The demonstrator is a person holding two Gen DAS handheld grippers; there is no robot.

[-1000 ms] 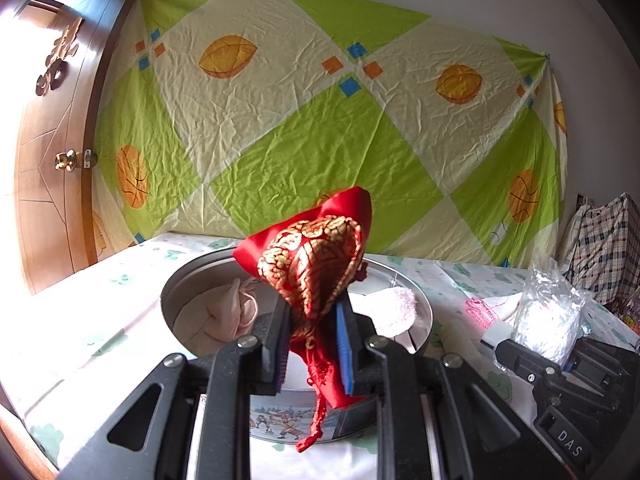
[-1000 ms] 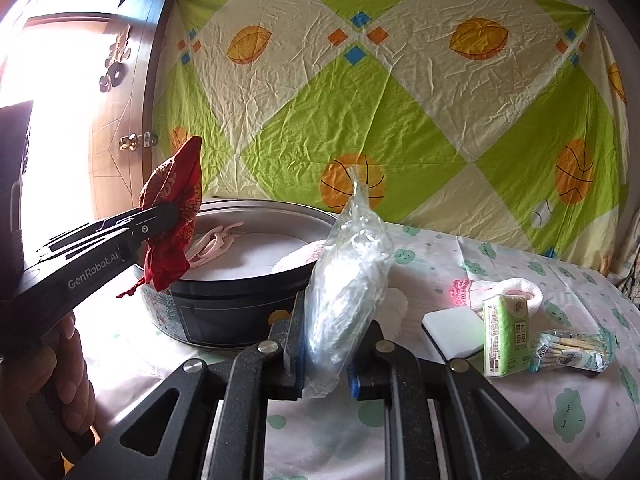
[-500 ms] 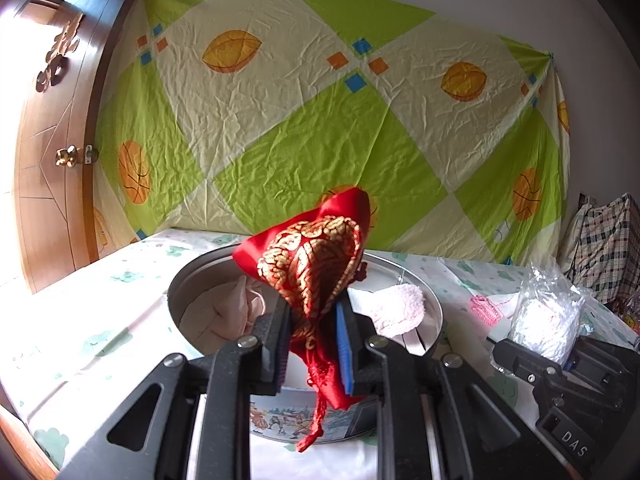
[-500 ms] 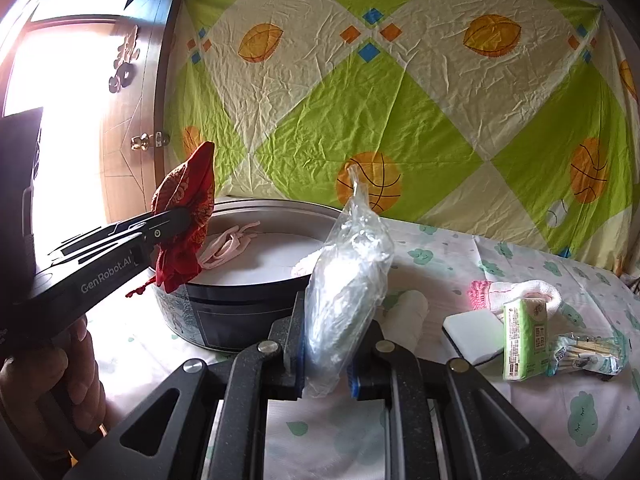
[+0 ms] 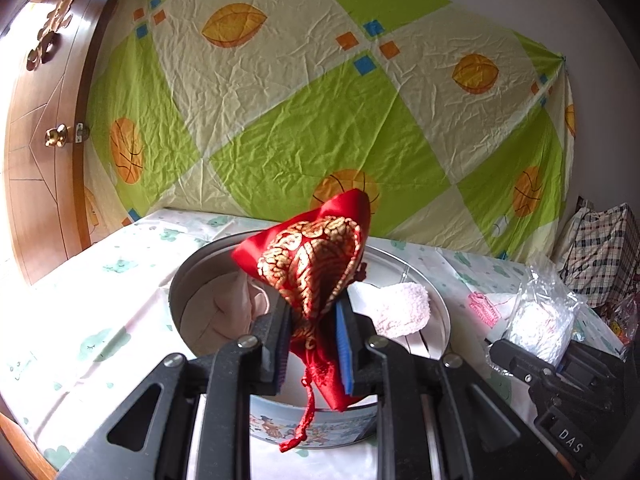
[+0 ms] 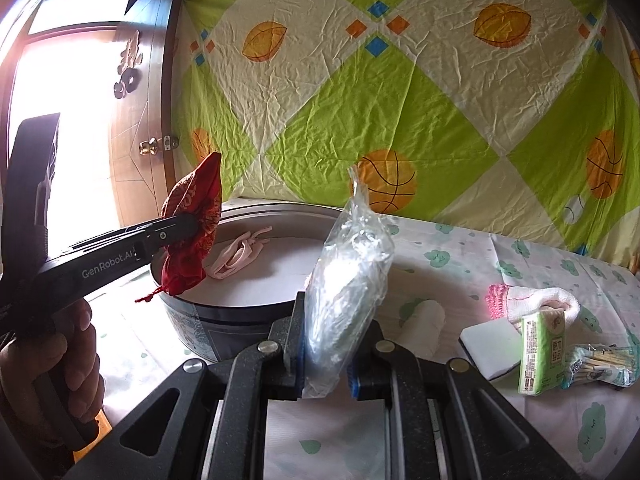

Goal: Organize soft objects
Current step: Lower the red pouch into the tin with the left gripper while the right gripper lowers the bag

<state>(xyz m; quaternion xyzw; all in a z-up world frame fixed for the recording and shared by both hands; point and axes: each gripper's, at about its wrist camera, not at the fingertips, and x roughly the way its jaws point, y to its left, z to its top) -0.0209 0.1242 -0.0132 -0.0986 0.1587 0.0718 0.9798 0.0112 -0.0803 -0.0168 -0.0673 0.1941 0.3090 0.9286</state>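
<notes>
The tin (image 6: 224, 320) already holds a pink cloth (image 5: 224, 308), a fluffy piece (image 5: 404, 312) and some straps (image 6: 240, 256). Beside it on the bench (image 6: 460, 256), a sock (image 6: 536, 300), a sponge (image 6: 488, 340) and tissues (image 6: 540, 356) wait. The left tool (image 5: 312, 344) is clenched on a red pouch (image 5: 316, 268), poised above the tin's near rim, tilted slightly down. The right tool (image 6: 324, 344), beside the tin, grips a plastic bag (image 6: 348, 280).

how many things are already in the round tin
2 that I can see: a pale pink cloth on the left side of the tin, and a fluffy pink piece on the right. The red pouch may hide more.
</notes>
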